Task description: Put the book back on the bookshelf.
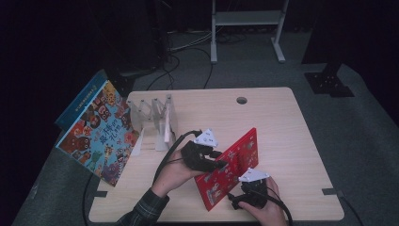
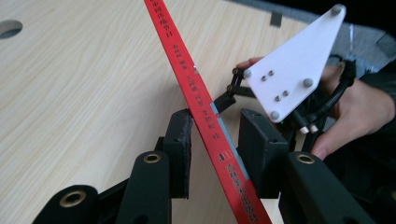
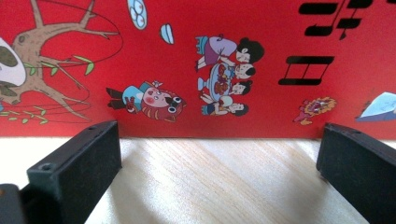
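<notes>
A thin red picture book (image 1: pixel 230 165) stands tilted on its long edge on the wooden table (image 1: pixel 282 122). My left gripper (image 1: pixel 220 162) straddles its upper spine edge. In the left gripper view the red spine (image 2: pixel 196 93) runs slantwise between the two black pads (image 2: pixel 180 149), touching both, so my left gripper (image 2: pixel 215 128) is shut on it. My right gripper (image 1: pixel 239 190) sits on the near side of the book, low by the table. In the right gripper view my right gripper (image 3: pixel 219 149) is open, its jaws wide apart, facing the red cover (image 3: pixel 196 46) with only table between them.
A blue picture book (image 1: pixel 101 134) leans at the table's left edge. Beside it a clear slotted book rack (image 1: pixel 153 113) holds a thin white book (image 1: pixel 166 127). A cable hole (image 1: pixel 242 100) is at the far middle. The other hand's white plate (image 2: pixel 294 70) is close behind the spine.
</notes>
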The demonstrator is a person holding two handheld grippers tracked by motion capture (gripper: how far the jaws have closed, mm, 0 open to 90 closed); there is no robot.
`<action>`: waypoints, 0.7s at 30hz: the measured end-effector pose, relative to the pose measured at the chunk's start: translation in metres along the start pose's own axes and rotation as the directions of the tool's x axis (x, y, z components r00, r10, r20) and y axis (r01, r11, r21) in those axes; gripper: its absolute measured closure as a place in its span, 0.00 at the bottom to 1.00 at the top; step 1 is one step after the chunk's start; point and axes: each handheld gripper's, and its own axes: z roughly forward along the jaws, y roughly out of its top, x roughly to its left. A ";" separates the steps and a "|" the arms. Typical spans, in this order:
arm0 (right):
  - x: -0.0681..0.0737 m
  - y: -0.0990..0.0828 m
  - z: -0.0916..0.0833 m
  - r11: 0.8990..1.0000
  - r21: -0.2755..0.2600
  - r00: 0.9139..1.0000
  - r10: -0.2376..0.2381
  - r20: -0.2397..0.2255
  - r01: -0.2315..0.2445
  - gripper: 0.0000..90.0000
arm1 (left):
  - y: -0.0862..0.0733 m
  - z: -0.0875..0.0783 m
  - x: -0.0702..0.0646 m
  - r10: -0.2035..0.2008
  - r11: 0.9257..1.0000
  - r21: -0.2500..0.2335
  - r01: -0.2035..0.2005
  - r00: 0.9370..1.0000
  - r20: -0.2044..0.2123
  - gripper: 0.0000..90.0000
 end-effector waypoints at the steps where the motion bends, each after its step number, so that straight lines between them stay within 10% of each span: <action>1: 0.000 0.000 0.000 1.000 -0.001 1.000 0.000 0.000 0.000 0.00 | 0.001 0.001 0.000 0.001 1.000 0.018 -0.001 1.000 -0.007 0.72; 21: -0.002 0.000 0.000 1.000 -0.003 1.000 -0.001 -0.006 0.001 0.00 | -0.002 -0.025 0.017 0.019 0.993 0.121 -0.013 0.999 -0.047 0.88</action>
